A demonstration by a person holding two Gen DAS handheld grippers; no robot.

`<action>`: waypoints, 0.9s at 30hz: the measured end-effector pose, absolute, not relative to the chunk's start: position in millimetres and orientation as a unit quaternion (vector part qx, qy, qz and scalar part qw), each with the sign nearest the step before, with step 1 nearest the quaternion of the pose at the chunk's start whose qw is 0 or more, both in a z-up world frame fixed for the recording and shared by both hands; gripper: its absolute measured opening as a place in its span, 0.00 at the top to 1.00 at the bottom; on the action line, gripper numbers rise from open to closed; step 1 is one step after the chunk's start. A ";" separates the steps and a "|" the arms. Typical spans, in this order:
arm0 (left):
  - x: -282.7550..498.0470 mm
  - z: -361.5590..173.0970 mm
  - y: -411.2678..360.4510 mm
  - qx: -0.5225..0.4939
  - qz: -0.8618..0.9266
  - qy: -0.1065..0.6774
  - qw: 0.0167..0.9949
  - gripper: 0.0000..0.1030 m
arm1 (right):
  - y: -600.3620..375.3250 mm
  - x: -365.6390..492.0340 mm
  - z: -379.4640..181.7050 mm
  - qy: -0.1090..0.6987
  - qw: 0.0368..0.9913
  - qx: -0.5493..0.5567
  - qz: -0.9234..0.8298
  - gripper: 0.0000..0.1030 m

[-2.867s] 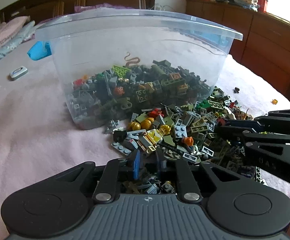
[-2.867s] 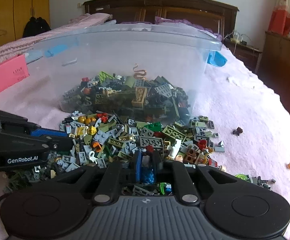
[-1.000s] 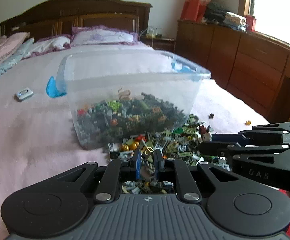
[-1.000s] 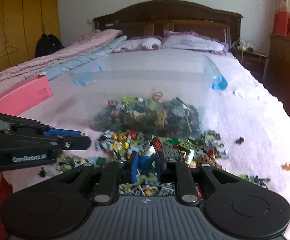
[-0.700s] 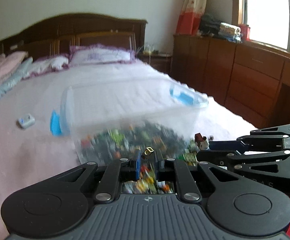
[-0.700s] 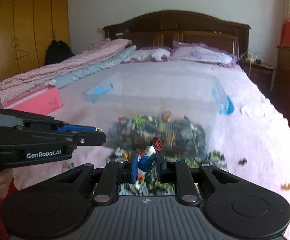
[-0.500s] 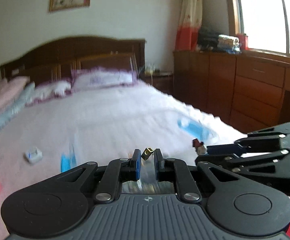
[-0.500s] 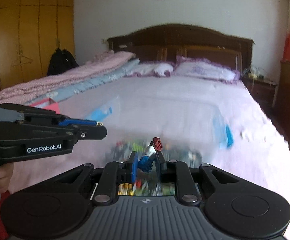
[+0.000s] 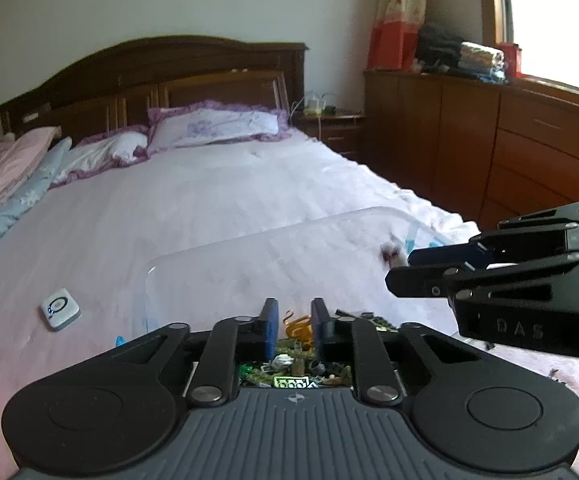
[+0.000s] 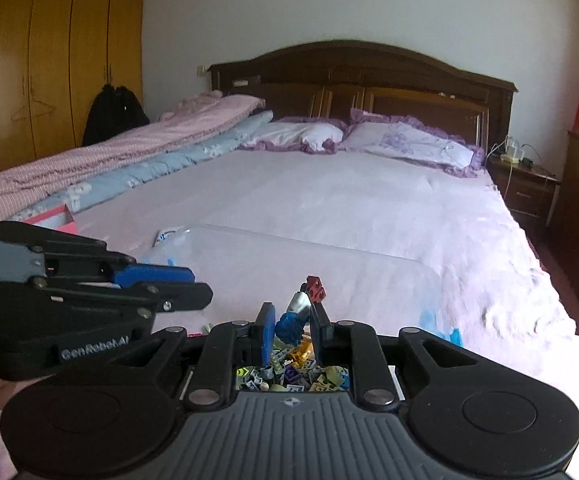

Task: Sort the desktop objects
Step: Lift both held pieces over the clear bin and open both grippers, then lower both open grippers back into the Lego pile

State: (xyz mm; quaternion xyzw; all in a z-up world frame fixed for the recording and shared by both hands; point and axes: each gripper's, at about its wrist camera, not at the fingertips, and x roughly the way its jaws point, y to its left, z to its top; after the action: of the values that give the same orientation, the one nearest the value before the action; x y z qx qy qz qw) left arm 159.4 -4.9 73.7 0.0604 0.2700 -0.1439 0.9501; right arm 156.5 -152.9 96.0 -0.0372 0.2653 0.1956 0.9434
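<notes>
Hovering over the clear plastic bin on the bed, the left tool has its jaws drawn close, and whether they pinch the small tan piece showing between them I cannot tell. To its right, the right tool is clamped on a little blue-and-silver brick figure topped by a red stud, held above the loose bricks heaped in the bin. Such pieces look light, rigid and slick, likely to twist or pop loose, so flat opposite faces seem the surest hold

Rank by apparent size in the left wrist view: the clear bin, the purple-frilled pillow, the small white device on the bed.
1. clear bin
2. purple-frilled pillow, though it lies farther away, so its true size is unsure
3. small white device
</notes>
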 end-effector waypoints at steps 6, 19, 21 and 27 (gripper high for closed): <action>133.6 75.8 8.4 0.053 -0.137 0.248 0.958 0.51 | -153.5 152.4 97.4 0.256 0.947 -0.017 0.192 0.62; 65.2 22.6 15.1 0.030 -0.155 0.309 0.938 0.27 | -199.3 55.3 46.8 0.309 0.936 -0.005 0.169 0.60; 60.8 3.2 13.6 0.023 -0.149 0.335 0.930 0.27 | -202.2 48.6 30.9 0.330 0.930 0.010 0.164 0.60; 45.7 -25.4 21.3 0.018 -0.137 0.381 0.914 0.28 | -191.1 30.2 -9.5 0.376 0.908 0.022 0.182 0.60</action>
State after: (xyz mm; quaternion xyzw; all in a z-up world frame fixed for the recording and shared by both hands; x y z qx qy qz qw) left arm 45.7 21.3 -25.4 0.0180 0.3814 -0.1366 0.9141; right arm 30.2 -191.1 -9.5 0.0218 0.3759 0.1817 0.9084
